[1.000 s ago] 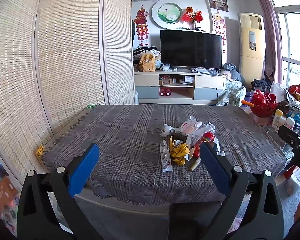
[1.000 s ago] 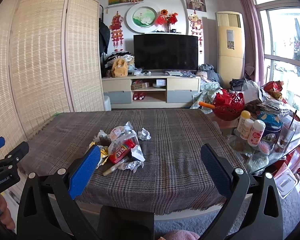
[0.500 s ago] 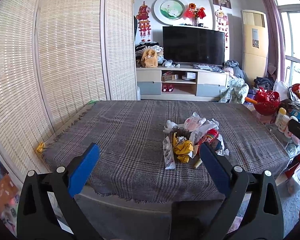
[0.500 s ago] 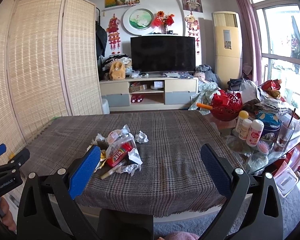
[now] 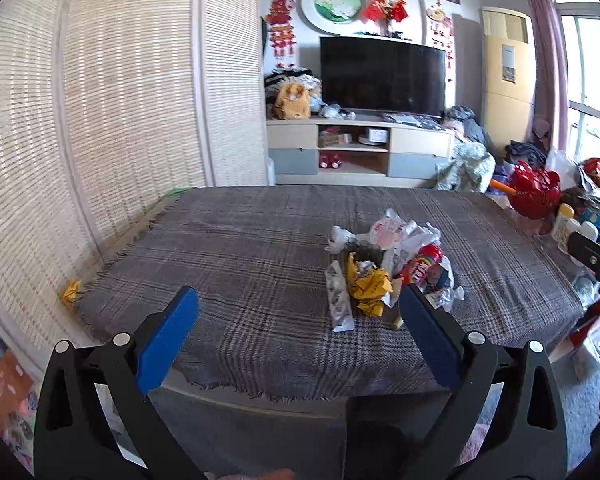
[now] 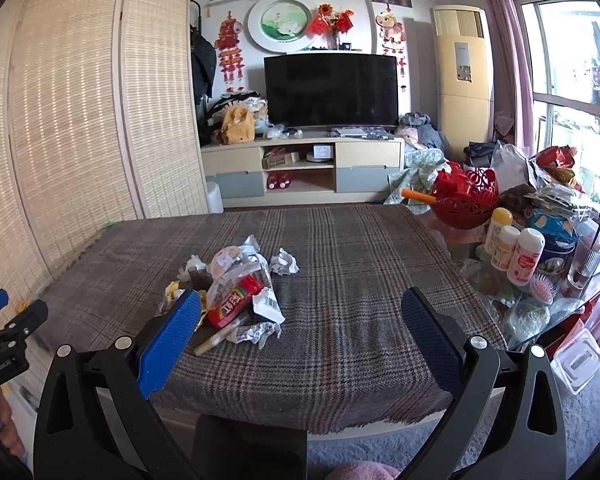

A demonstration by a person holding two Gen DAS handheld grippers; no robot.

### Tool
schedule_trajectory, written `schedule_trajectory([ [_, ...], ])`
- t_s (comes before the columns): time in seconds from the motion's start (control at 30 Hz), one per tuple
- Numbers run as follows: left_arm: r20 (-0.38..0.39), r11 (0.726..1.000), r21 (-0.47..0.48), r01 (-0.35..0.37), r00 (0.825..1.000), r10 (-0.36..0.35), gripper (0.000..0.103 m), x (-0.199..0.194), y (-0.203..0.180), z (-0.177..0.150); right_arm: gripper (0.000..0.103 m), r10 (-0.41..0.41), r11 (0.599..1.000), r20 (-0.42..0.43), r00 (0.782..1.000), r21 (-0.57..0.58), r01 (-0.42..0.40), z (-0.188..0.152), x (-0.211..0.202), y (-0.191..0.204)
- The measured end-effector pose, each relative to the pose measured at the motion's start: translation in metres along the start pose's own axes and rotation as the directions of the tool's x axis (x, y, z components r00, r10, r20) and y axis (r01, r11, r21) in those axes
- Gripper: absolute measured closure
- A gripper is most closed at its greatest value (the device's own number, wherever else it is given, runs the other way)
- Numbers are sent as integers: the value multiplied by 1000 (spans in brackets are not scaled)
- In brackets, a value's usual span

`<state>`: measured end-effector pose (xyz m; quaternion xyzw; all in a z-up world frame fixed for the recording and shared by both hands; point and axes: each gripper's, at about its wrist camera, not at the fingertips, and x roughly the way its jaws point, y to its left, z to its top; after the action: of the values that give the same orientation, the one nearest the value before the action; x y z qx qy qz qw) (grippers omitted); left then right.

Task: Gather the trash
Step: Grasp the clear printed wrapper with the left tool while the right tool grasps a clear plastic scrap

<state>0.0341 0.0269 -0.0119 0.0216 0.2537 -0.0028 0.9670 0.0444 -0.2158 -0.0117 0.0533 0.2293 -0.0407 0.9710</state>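
Observation:
A pile of trash (image 5: 384,264) lies on the plaid tablecloth (image 5: 260,260): a crumpled yellow wrapper (image 5: 370,288), a red snack wrapper (image 5: 424,266), white plastic bags and a flat silver packet (image 5: 339,300). In the right wrist view the pile (image 6: 236,288) sits left of centre, with a separate crumpled paper ball (image 6: 284,262) and a yellowish stick (image 6: 220,334). My left gripper (image 5: 298,320) is open and empty, short of the pile. My right gripper (image 6: 302,320) is open and empty above the near table edge.
A glass side table (image 6: 540,280) at the right carries bottles, a cup, a hairbrush and a red basket (image 6: 466,196). A bamboo screen (image 5: 100,120) stands at the left. A TV cabinet (image 6: 304,168) is behind the table. A yellow scrap (image 5: 71,290) lies by the screen.
Both grippers have moved forward and tilted down a little toward the table; the trash pile looks larger and closer. Both stay open.

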Motion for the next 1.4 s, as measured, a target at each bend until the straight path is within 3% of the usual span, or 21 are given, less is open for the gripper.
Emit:
schedule_trajectory([
  [0.47, -101, 999, 53, 8, 995, -3, 8, 74, -8, -14, 3, 50, 999, -135, 990, -5, -51, -20, 85, 6],
  [0.63, -149, 997, 58, 55, 988, -46, 8, 103, -10, -25, 3, 101, 995, -161, 982, 9, -101, -29, 111, 10],
  [0.67, -157, 997, 55, 62, 986, -53, 8, 108, -9, -28, 4, 104, 995, -167, 981, 4, -105, -31, 116, 11],
  [0.83, -193, 992, 30, 126, 974, -118, 12, 134, -8, -37, 30, 127, 991, -223, 967, -24, -135, -39, 148, 20],
  [0.93, -215, 988, 65, 144, 968, -127, 25, 146, -15, -36, 40, 133, 989, -241, 961, -37, -146, -41, 165, 25],
  [1.07, -247, 980, 77, 182, 956, -158, 53, 159, -22, -36, 58, 145, 987, -279, 949, -22, -157, -41, 186, 25],
  [1.23, -274, 976, 78, 202, 946, -174, 64, 175, -26, -38, 58, 162, 985, -288, 944, -16, -174, -39, 197, 25],
  [1.3, -290, 976, 64, 207, 940, -181, 81, 183, -24, -38, 59, 160, 985, -293, 943, -15, -172, -39, 203, 25],
  [1.4, -299, 977, 56, 204, 938, -178, 87, 193, -22, -39, 60, 151, 987, -305, 940, -12, -162, -40, 212, 20],
])
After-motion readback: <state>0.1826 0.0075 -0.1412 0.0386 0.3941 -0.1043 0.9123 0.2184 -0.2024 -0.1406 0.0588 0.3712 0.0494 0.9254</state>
